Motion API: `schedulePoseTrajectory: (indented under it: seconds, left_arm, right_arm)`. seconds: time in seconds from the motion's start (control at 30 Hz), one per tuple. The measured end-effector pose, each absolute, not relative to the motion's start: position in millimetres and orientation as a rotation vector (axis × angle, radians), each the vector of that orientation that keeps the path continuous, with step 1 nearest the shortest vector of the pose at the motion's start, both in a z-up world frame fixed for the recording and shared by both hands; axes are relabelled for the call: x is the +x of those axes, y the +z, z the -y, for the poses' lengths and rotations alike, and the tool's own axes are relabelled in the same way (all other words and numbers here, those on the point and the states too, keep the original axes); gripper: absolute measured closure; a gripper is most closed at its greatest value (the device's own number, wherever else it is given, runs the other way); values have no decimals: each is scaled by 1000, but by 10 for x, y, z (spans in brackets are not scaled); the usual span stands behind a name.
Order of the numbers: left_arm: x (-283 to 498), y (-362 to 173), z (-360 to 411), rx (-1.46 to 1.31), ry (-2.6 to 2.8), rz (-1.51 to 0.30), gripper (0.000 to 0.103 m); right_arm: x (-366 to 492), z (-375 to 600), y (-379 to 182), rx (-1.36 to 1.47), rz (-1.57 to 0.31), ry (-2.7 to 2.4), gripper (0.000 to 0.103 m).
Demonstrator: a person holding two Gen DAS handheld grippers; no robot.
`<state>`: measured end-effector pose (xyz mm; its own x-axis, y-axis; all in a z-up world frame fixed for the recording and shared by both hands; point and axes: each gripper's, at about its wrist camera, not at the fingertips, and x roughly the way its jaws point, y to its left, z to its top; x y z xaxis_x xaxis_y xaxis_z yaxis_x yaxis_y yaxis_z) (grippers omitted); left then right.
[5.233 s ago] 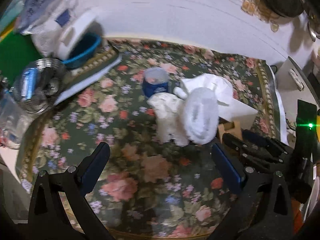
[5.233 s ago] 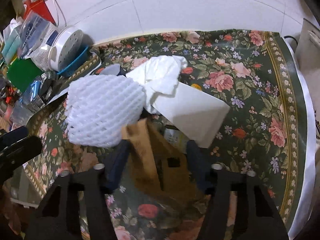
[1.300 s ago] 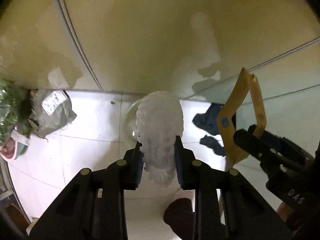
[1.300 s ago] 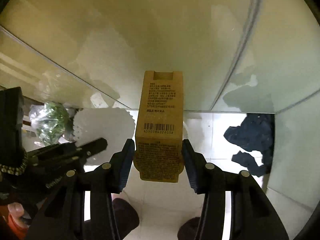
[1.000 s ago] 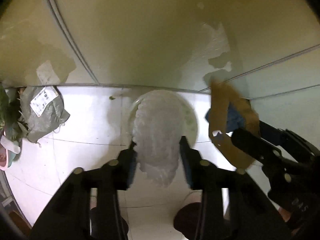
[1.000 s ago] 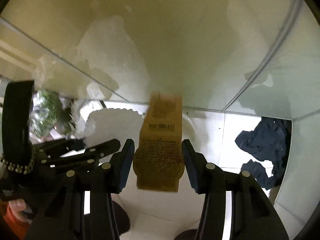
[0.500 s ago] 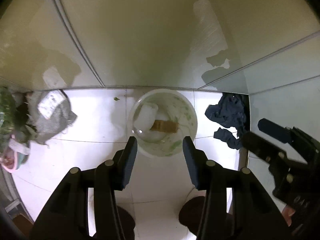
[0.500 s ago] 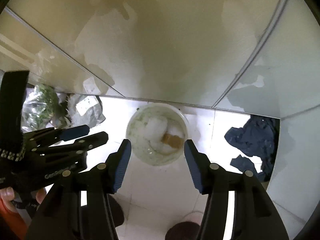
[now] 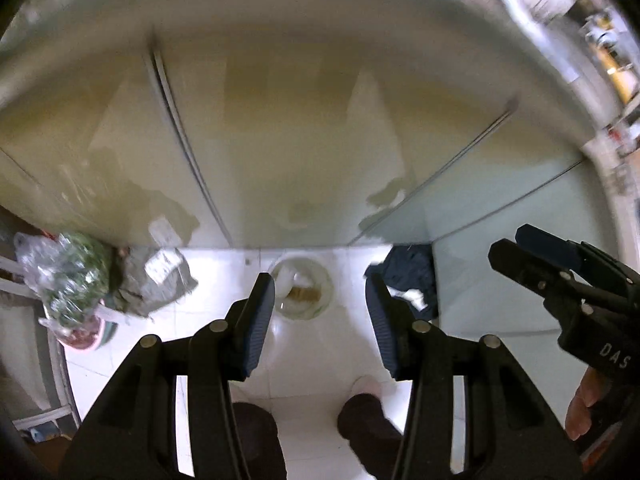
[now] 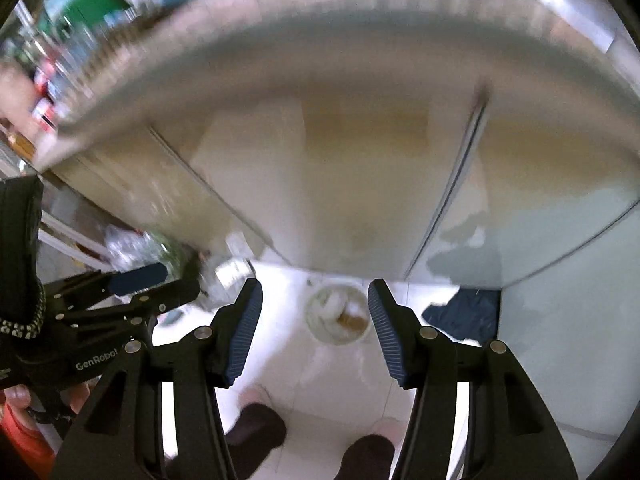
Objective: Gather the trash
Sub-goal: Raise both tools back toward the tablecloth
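A round translucent bin [image 9: 301, 294] is seen on the glossy white tiled floor [image 9: 320, 360], holding white foam netting [image 10: 332, 304] and a brown carton [image 10: 354, 320]. Both the left gripper [image 9: 320, 308] and right gripper [image 10: 315, 316], with ribbed blue pads, are held partly open and empty; the right jaws were just opening.

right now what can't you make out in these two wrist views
- Countertop clutter: smeared by motion blur along the top edge of both views, nothing identifiable.
- Trash bin contents: too small; only a white lump and a brown piece show.
- Dark cloth on the floor: partly behind the left hand-held gripper finger in the left view.
- Right hand-held gripper: empty, but its handle is cut off by the bottom edge.
- Bagged greens: contents unclear.
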<state>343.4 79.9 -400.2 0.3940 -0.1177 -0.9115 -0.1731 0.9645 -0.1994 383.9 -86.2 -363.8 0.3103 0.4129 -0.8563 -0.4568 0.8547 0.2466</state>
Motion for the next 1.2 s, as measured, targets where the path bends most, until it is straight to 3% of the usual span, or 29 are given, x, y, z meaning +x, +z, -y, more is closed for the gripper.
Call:
schedulePoseTrajectory:
  seconds: [0.23,0.37,0.47,0.6,0.67,0.93,1.2]
  left_arm:
    - [3196,-2391,-525,-240,45,-945,56]
    - [2954,-1558,-317,-216,75,-784,47]
    - [2885,-1146,-126,-207,102,-702,40]
    - [2723,-803,34,-171,145,-626,25]
    - [2644,-712,108,-161,160,-605,6]
    - [2706,-482,96,-124,180,-543,2]
    - [3436,-625,-582,-156,131,-564,2]
  right_arm:
    - [3631,1303,-2166,-16,-880,563,51]
    - [3462,1520,-1520,-6,-758,574,51]
    - [3366,1652,-1196,-9,-687,591,42]
    - [3251,1794,-820,-16,-575,605,20]
    - [3237,1841,-711,-22,-543,609,11]
    - [3379,1842,-590,-6,-522,600,7]
    - [3806,1467,-659,-15,-538,513,7]
